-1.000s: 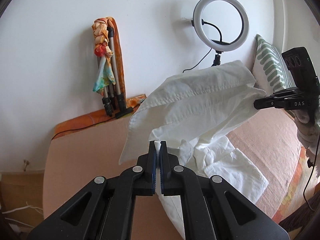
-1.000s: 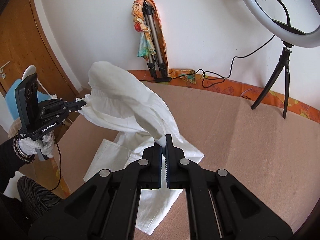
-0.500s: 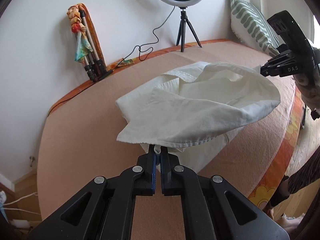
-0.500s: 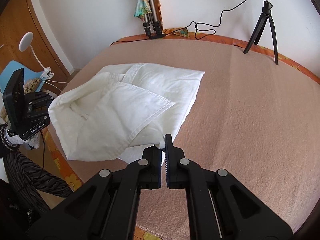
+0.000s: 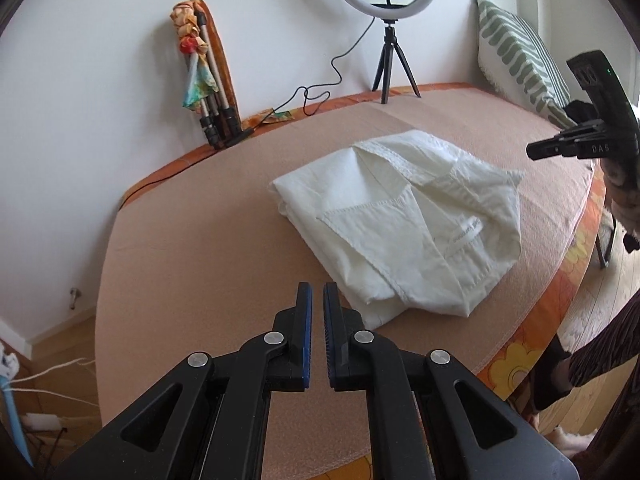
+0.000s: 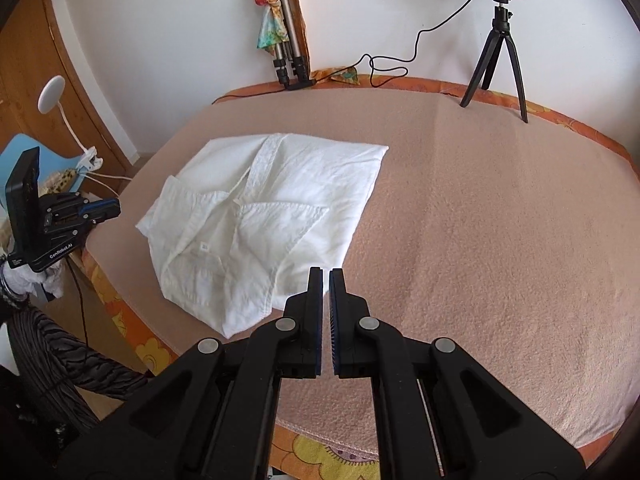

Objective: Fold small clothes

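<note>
A small white garment (image 5: 404, 220) lies folded over on the pink blanket (image 5: 200, 232); it also shows in the right wrist view (image 6: 264, 216). My left gripper (image 5: 317, 292) is slightly open and empty, just short of the garment's near corner. My right gripper (image 6: 325, 276) is slightly open and empty, at the garment's near edge. Each gripper shows in the other's view, the right one (image 5: 536, 151) and the left one (image 6: 114, 210), both off the garment beside the bed edge.
A ring light on a black tripod (image 5: 390, 36) and a folded tripod wrapped in a coloured cloth (image 5: 204, 80) stand at the wall, with a black cable (image 5: 316, 92) between them. A green patterned pillow (image 5: 516, 60) lies at the back right. The bed edge (image 6: 120, 304) is close by.
Both grippers lowered the garment onto the blanket, let go of it and pulled back. The garment now lies folded and flat.
</note>
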`<action>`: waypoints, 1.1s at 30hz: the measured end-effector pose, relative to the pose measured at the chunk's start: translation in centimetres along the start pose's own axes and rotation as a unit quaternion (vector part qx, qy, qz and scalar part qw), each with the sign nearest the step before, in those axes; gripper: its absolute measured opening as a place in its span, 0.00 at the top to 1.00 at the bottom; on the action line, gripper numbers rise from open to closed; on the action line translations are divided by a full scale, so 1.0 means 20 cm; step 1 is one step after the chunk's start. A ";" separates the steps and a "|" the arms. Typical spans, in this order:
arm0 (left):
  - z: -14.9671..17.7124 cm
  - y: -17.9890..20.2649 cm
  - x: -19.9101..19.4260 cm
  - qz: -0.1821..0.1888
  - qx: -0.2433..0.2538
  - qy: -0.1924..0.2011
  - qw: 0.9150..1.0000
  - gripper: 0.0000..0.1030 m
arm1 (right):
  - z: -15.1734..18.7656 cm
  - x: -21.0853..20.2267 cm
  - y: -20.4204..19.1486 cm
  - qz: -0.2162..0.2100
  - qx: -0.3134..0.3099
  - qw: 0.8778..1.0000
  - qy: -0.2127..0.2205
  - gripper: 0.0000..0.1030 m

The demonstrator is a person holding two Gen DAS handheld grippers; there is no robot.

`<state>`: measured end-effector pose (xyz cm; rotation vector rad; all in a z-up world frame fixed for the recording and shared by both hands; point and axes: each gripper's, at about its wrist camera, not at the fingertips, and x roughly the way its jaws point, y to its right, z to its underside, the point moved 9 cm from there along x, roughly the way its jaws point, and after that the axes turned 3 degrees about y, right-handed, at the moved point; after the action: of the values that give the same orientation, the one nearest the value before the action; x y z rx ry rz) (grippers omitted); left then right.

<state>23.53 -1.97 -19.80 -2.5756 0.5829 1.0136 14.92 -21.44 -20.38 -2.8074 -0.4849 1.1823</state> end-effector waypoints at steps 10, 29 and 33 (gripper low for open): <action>-0.09 0.08 0.29 0.053 -0.074 -0.033 0.995 0.92 | 0.03 0.31 -0.08 -0.015 0.016 0.999 -0.046 0.96; -0.37 -0.13 0.35 0.065 -0.101 -0.024 0.993 0.92 | -0.40 0.27 -0.09 -0.053 -0.003 0.998 -0.015 0.96; -0.45 -0.12 0.47 0.064 -0.084 -0.029 0.994 0.92 | -0.54 0.45 -0.18 -0.072 -0.010 0.997 -0.029 0.96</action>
<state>36.02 -6.13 -19.71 -2.6710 0.6810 1.2245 27.60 -14.45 -18.37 -2.7077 -0.6930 1.2392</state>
